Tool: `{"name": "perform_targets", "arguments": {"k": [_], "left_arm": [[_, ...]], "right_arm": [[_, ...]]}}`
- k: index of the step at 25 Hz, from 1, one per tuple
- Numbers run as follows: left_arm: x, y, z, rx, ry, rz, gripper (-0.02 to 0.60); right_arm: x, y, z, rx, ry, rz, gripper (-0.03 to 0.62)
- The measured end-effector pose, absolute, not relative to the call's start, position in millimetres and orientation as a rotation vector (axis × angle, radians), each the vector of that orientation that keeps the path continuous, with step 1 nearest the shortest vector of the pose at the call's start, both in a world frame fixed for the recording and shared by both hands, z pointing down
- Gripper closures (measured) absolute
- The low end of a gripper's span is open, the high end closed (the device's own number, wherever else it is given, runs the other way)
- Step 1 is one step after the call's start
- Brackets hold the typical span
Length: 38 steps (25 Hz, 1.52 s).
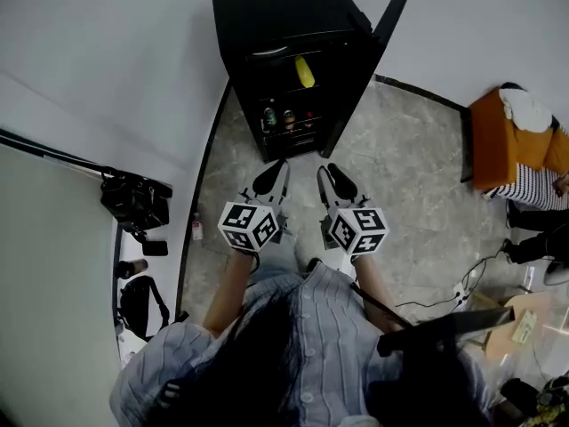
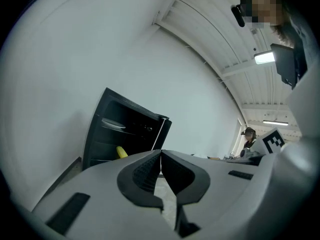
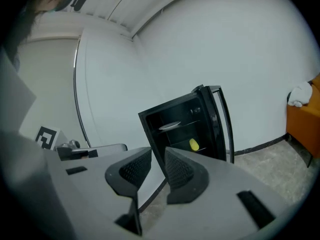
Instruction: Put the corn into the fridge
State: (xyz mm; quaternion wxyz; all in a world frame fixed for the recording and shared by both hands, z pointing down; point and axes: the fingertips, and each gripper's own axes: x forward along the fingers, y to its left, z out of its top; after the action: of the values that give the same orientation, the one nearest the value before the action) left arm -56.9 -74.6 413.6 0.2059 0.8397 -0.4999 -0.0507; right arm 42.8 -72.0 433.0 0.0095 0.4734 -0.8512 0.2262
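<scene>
Left claw closed, empty; right claw slightly apart, empty; both near-level, facing open fridge. Corn inside; lower shelf indistinct.

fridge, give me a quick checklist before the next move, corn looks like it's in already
1. Corn lying on a shelf inside the fridge: ok.
2. Fridge door closed: not ok, it stands wide open.
3. Left gripper empty: ok, jaws together, nothing between them.
4. Right gripper empty: ok, jaws a little apart, nothing between them.
5. Corn set far enough back to let the door shut: cannot tell from these views.
</scene>
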Motion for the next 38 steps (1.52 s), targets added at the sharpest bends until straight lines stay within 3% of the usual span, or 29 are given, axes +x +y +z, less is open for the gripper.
{"name": "perform_targets", "arguments": {"k": [15, 23, 38], "left_arm": [[-11, 40, 405, 2.307, -1.523, -0.131, 0.572], [-6, 70, 401, 2.308, -1.558, -0.148, 0.572], [5, 88, 396, 2.346, -1.541, -0.109, 0.572]], "right_arm": [[71, 29, 433, 1.274, -2.761, 0.677, 0.520], [72, 56, 430, 1.227, -2.790, 0.656, 0.565], [81, 76, 426, 1.213, -2.791, 0.596, 0.572]]}}
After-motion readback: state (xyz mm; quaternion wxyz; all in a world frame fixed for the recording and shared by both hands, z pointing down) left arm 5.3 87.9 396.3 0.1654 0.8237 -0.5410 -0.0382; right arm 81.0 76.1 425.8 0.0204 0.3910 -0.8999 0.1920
